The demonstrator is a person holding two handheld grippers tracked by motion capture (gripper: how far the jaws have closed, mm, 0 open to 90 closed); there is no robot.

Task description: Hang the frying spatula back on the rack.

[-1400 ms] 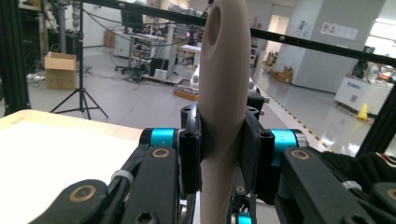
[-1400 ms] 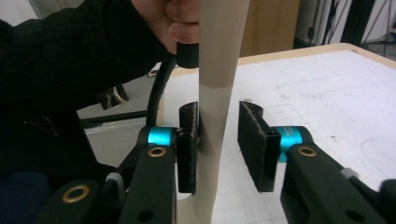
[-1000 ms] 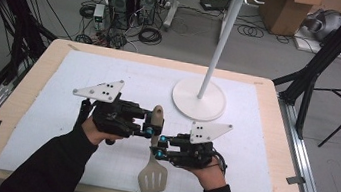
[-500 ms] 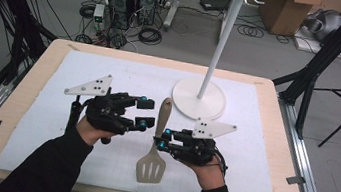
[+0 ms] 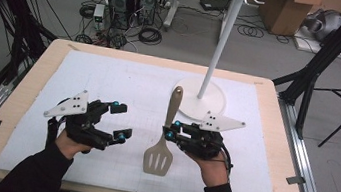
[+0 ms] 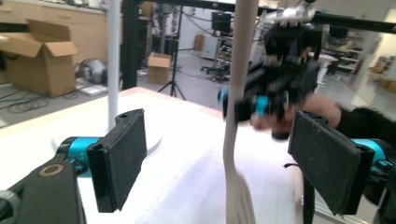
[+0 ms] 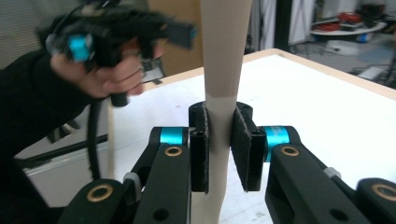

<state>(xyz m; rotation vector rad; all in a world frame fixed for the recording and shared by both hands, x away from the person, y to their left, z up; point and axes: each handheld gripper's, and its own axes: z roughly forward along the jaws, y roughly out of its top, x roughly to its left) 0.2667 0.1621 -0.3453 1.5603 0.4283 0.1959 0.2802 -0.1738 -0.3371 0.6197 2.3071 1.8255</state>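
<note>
My right gripper (image 5: 171,129) has its two pads pressed together on the neck of the beige spatula (image 5: 165,134), just where the darker handle meets the paler stem; the right gripper view shows both pads flat against it. The spatula lies over the white mat (image 5: 129,90), its slotted blade toward me and its handle tip beside the round base of the white stand (image 5: 207,92). I cannot tell whether the blade rests on the mat or hangs just above it.

My left gripper (image 5: 120,120) sits well to the left of the spatula with its jaws wide apart and nothing between them. In the left gripper view the spatula stands between the two pads but farther off, touching neither, and the other hand is blurred behind it.

The stand's hooked top is cut by the frame edge in the high view. I see no container on the wooden table (image 5: 271,155).
</note>
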